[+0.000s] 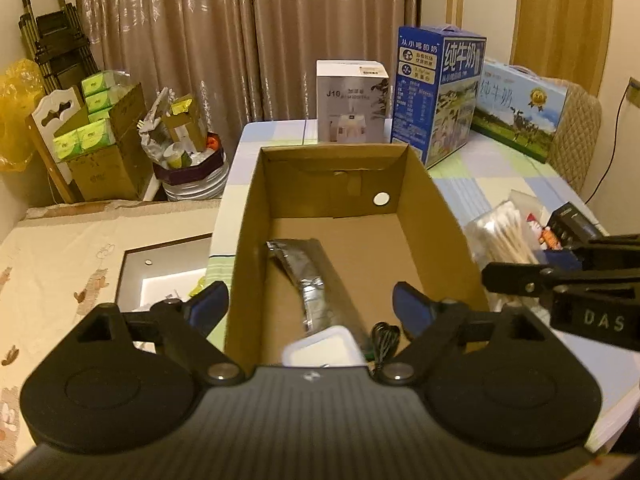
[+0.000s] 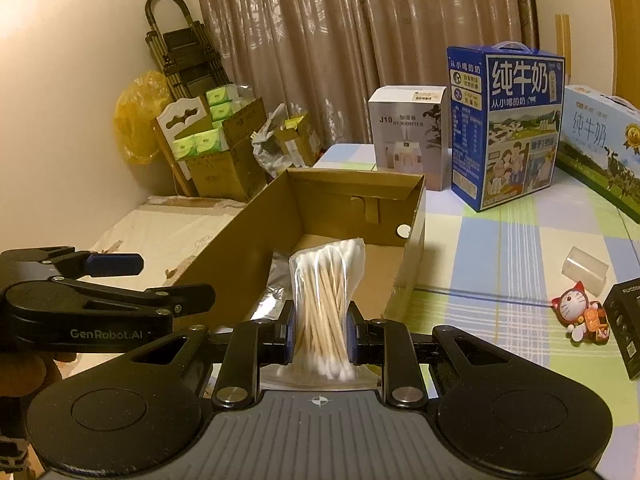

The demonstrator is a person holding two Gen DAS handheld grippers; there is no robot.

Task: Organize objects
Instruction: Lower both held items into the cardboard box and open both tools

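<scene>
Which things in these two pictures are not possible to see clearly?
- White item in the box, left wrist view: the gripper body cuts off its near part.
- Black box, right wrist view: cut by the picture edge.
- Foil pouch, right wrist view: mostly behind the swab bag.

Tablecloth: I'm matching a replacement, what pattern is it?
The tablecloth is pastel blue, green and lilac plaid, clearest in the right wrist view.
</scene>
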